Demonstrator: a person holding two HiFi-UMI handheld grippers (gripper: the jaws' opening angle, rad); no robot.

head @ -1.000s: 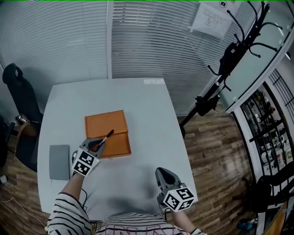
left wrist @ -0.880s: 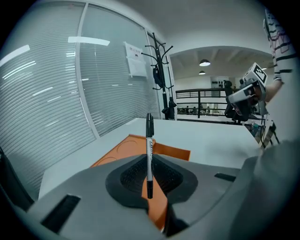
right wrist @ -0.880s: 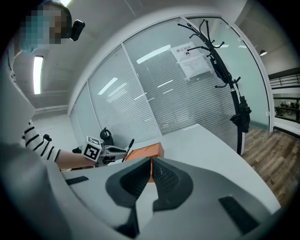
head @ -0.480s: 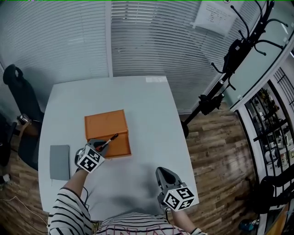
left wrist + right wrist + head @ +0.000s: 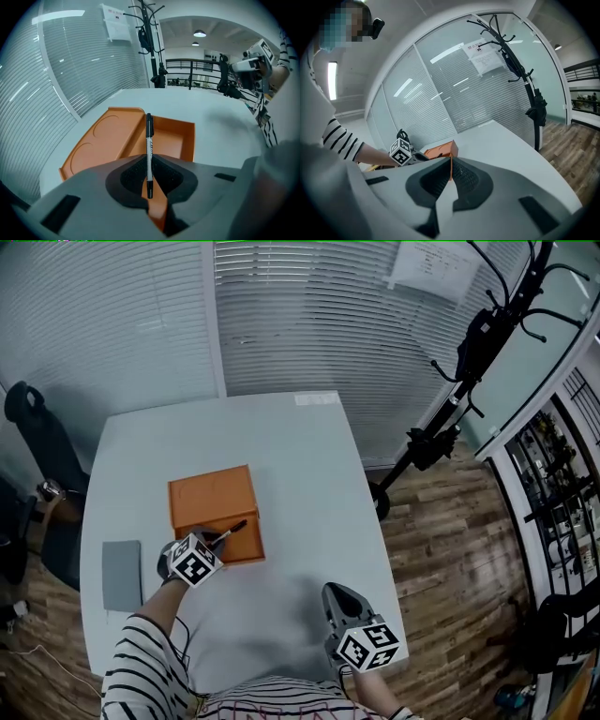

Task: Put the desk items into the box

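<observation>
An open orange box (image 5: 212, 505) lies on the white table (image 5: 300, 474). My left gripper (image 5: 212, 540) is at the box's near edge, shut on a black and silver pen (image 5: 232, 530) that points out over the box. In the left gripper view the pen (image 5: 149, 140) sticks forward from the left gripper (image 5: 149, 164), above the ridge between the two halves of the box (image 5: 171, 140). My right gripper (image 5: 337, 594) hovers near the table's front right, shut with nothing in it. The right gripper view shows the right gripper (image 5: 451, 171), the box (image 5: 441, 149) and the left gripper's marker cube (image 5: 401, 152).
A flat grey slab (image 5: 121, 574) lies on the table's left side. A dark office chair (image 5: 39, 442) stands to the left of the table and a black coat stand (image 5: 469, 352) to the right on the wooden floor. Window blinds run behind the table.
My left gripper has shifted a little to the right along the box's near edge with the pen, which now lies flatter. The right gripper has stayed put.
</observation>
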